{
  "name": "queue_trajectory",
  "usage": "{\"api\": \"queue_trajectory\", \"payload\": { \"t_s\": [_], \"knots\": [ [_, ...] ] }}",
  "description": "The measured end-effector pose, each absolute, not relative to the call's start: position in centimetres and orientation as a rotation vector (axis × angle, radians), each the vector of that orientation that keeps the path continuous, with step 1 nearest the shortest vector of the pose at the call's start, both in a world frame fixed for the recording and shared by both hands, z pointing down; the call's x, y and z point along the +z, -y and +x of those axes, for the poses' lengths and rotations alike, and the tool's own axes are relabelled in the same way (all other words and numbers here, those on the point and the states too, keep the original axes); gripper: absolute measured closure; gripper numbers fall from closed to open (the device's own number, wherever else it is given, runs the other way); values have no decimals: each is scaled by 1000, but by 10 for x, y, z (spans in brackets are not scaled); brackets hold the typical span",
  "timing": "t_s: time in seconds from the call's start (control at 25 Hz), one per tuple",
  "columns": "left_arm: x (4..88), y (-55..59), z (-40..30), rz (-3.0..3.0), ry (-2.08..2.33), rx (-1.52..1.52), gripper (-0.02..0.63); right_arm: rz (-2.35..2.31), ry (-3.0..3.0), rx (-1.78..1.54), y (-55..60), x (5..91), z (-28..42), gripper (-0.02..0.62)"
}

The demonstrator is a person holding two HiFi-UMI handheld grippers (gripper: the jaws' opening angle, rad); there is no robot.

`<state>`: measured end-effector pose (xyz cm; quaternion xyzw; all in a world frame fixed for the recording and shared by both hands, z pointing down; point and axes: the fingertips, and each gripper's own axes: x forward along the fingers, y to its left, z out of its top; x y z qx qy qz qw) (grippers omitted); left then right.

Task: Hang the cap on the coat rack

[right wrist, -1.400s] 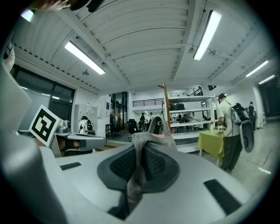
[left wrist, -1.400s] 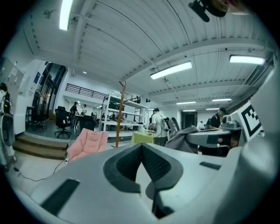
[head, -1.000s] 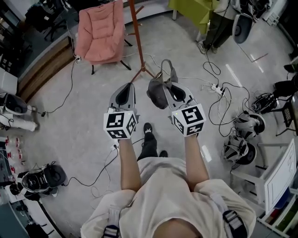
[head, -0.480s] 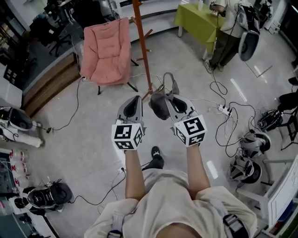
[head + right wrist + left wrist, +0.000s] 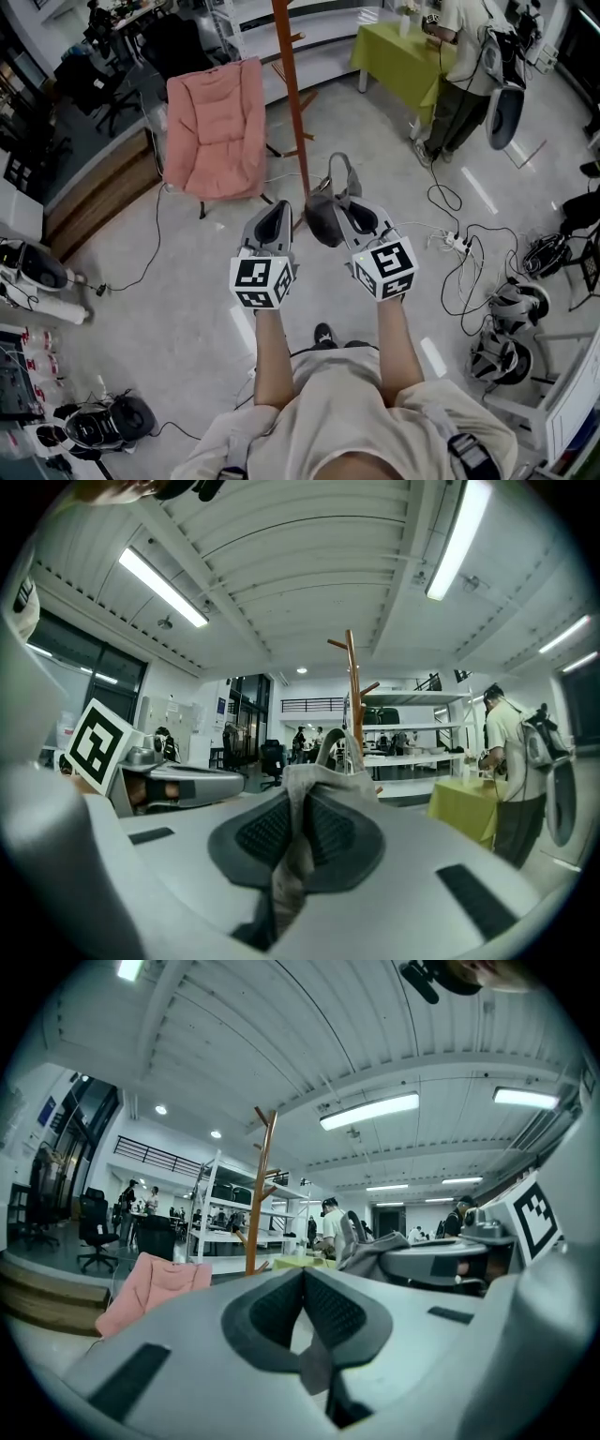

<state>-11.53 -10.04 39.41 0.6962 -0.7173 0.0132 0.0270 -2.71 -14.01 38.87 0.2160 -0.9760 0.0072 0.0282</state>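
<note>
The right gripper (image 5: 300,829) was clenched on a fold of the soft grey fabric cap (image 5: 307,789), the cloth pinched between its dark ribbed pads and bunching up above them. The left gripper (image 5: 304,1302) had its jaws pressed together with nothing between them, and it hovered just beside its partner at about the same height. In the head view, the cap (image 5: 322,212) hung in the air off the right gripper (image 5: 341,191), in the gap between the two tools, with a curved loop, probably the back strap, standing up above the crown.

Beyond the tools stood the tall orange-brown wooden coat rack (image 5: 292,94), its pole rising out of the top of the head view. Its short pegs showed near the top in the right gripper view (image 5: 352,682). The cap was well apart from it and not yet hung.

The cap looked light and limp, so it would probably sag and swing from a single pinch. Its strap loop or the open rim seemed the best part to bring over a peg, and the free left gripper could spread the opening.

Farther off were a pink padded folding chair (image 5: 216,122), a table under a lime-green cloth (image 5: 401,54) with a person standing by it, and black cables (image 5: 464,248) strewn over the grey floor.
</note>
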Motion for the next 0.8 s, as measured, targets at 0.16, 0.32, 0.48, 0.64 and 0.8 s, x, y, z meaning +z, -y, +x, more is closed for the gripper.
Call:
{"api": "queue_trajectory", "payload": {
  "t_s": [0.16,0.32,0.48,0.64,0.8],
  "knots": [
    [396,108,-125,2164,2194,55,598,691,3024,31,154,382,-39,583],
    [403,116,-140,2144,2190,63,598,690,3019,36,170,383,-53,583],
    [408,121,-157,2106,2203,60,598,672,3013,43,180,386,-65,583],
    [412,135,-172,2066,2225,68,598,628,3012,29,196,387,-81,583],
    [410,155,-184,2049,2240,94,598,636,3030,38,219,380,-94,583]
  ]
}}
